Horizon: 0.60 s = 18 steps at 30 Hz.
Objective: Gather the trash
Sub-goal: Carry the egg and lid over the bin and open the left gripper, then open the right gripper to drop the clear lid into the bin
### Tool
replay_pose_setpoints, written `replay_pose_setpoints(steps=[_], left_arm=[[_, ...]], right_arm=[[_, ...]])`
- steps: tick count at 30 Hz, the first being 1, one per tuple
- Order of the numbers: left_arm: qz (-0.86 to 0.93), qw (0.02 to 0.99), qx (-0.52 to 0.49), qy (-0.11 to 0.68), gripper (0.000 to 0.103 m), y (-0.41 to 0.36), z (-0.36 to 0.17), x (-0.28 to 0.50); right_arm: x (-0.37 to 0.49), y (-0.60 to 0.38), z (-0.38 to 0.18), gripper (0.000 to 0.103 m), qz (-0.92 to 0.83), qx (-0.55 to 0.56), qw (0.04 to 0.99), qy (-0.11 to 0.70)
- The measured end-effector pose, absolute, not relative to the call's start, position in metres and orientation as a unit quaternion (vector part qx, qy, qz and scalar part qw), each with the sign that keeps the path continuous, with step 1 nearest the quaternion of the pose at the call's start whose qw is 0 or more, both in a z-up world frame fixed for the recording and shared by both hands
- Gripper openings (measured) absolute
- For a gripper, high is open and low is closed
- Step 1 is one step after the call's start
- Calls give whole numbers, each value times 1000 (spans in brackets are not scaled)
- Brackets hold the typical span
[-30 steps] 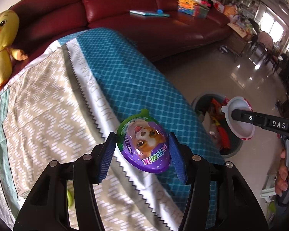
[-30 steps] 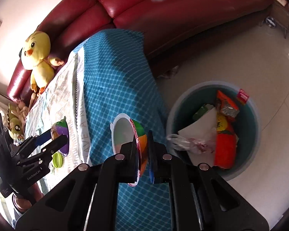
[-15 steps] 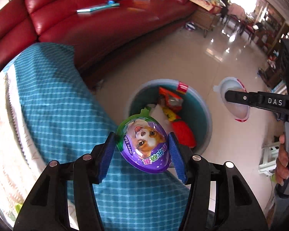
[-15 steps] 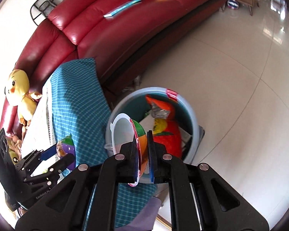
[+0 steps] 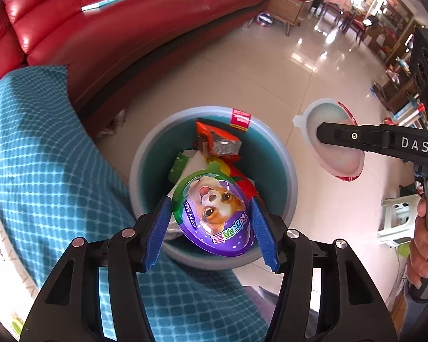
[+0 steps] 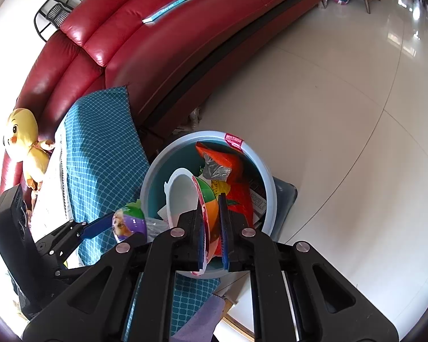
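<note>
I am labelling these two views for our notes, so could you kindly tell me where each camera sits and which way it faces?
Left wrist: on the left gripper, looking down into the round grey-blue trash bin; jaws opening around a purple egg-shaped toy shell; a hand shows.
Right wrist: on the right gripper, facing down at the bin, shut on a white half-shell.
Shared: bin, red leather sofa, both shells.

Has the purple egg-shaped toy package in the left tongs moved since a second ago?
Yes. The purple egg-shaped toy package went from above the blue checked tablecloth to above the round grey trash bin.
</note>
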<state>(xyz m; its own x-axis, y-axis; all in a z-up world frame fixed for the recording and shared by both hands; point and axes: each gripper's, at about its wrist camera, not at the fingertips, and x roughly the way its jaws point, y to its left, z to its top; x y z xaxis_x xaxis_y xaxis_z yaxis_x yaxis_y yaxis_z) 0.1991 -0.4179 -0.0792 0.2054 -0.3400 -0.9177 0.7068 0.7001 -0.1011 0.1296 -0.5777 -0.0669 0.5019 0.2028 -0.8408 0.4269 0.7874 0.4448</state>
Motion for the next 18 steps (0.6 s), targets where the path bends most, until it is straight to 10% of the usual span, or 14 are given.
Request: replay_pose_setpoints(steps=[5, 18], left_arm=[[-323, 762, 181, 531, 82, -416, -85, 202], [-295, 770, 160, 542, 93, -380, -80, 205]], right_arm=[[135, -575, -70, 10, -64, 316, 805, 499], [158, -550, -77, 11, -36, 302, 800, 517]])
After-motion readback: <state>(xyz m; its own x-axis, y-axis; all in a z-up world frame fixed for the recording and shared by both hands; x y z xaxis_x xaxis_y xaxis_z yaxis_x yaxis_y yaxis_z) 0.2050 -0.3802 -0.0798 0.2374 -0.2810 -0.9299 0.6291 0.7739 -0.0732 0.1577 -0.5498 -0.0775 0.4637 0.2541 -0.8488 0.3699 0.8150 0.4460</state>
